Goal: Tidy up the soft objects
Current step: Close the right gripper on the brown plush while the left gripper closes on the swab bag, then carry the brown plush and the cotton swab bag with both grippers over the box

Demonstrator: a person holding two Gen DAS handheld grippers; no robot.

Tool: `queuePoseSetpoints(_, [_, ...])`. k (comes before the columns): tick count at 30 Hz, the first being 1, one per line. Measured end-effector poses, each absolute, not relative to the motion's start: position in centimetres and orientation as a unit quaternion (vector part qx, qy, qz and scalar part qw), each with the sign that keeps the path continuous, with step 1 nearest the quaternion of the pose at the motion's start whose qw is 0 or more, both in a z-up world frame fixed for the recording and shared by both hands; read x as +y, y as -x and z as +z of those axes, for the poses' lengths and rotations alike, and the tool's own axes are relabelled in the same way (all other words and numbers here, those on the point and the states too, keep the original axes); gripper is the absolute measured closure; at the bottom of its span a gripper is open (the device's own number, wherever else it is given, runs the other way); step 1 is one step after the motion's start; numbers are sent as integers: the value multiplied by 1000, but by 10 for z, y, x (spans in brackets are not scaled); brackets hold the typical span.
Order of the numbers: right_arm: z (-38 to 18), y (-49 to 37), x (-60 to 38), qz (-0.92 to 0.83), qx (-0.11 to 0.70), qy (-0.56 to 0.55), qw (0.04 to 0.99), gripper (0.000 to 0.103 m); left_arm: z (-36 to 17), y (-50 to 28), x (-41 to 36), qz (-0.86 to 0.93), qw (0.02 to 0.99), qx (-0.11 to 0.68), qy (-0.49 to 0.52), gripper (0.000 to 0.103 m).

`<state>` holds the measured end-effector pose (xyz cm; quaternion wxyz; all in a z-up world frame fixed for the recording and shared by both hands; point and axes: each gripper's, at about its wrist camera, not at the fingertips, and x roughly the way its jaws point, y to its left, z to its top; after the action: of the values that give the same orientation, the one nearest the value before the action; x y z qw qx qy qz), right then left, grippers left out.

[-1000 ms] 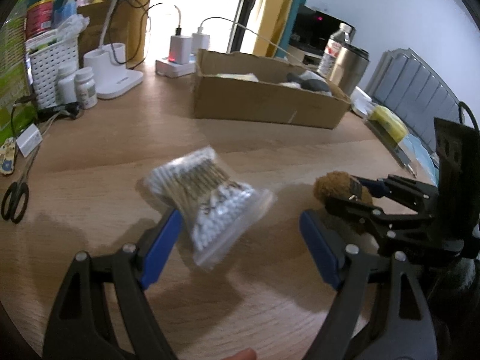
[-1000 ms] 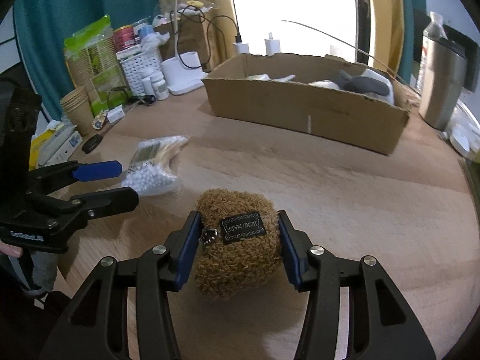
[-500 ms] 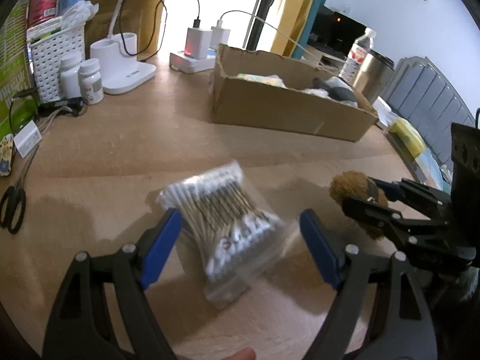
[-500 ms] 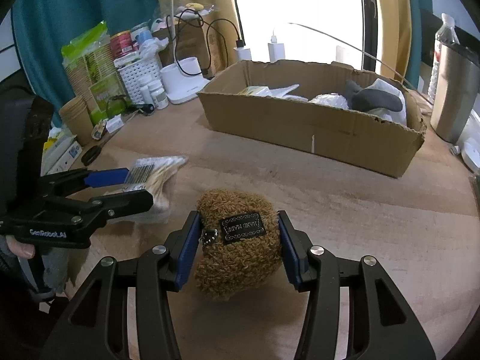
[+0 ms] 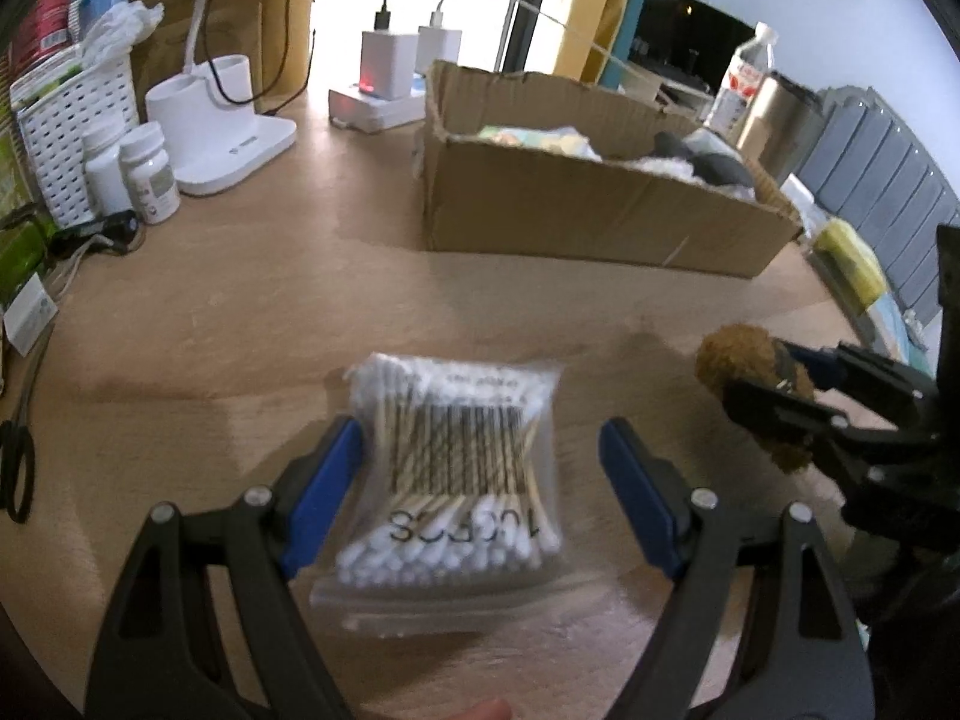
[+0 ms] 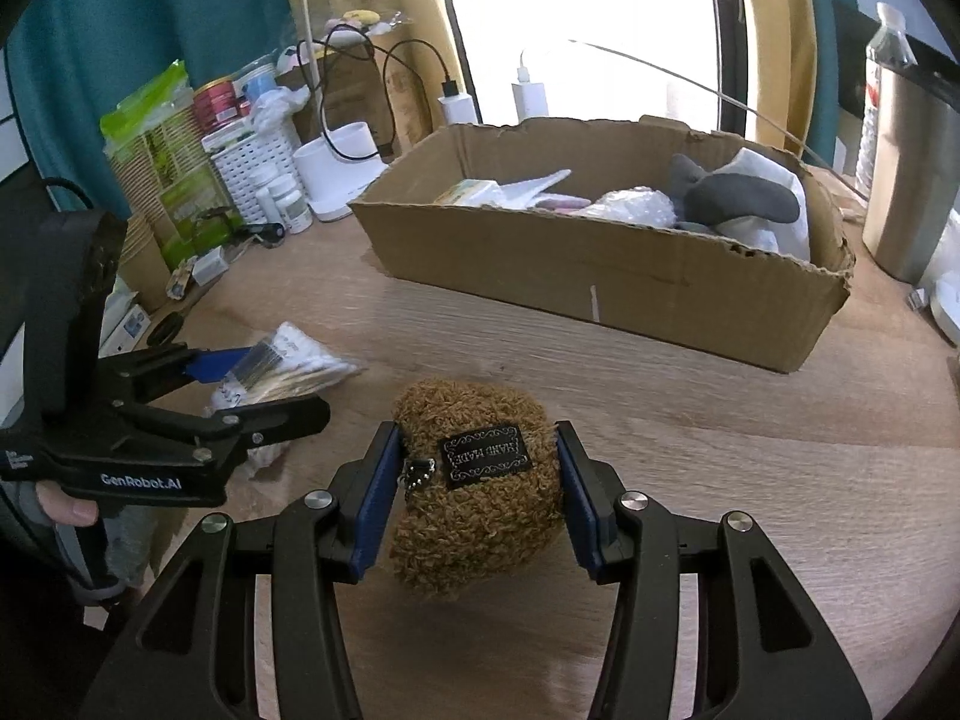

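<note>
Two soft things remain outside the cardboard box, which sits open at the far side of the wooden table and already holds a grey plush and some wrapped items. I judge the step in hand to be carrying and gathering: one item is gripped, the other not yet.

My right gripper pinches the brown plush toy across its sides, both blue pads pressing into the fuzz, the toy held near the table's front, well short of the box. Its next move, I reckon, calls for a lift over the near wall of the box before I let go.

My left gripper stands spread wide around the bag of cotton swabs, which lies flat on the table between the pads. The left pad sits just beside the bag's edge, the right pad apart from it. Closing squarely on the slippery bag is what I need there; a shallow pinch could slide off the plastic.
</note>
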<state>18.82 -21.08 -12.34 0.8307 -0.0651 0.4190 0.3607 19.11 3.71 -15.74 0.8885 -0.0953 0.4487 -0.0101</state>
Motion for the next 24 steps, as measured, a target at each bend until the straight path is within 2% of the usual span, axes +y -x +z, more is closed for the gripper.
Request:
queuePoseSetpoints(7, [-124, -190, -212, 363, 420, 57, 830, 50, -159, -191, 34, -15, 891, 447, 77, 22])
queuePoseSetpoints(10, [-124, -190, -213, 364, 418, 56, 830, 50, -159, -189, 32, -18, 892, 445, 72, 42])
queuePoseSetpoints(14, [-123, -189, -215, 363, 418, 55, 831, 50, -157, -186, 27, -30, 893, 444, 62, 53])
queuePoseSetpoints(24, [-116, -185, -223, 358, 411, 50, 837, 50, -145, -182, 10, -64, 897, 432, 61, 54])
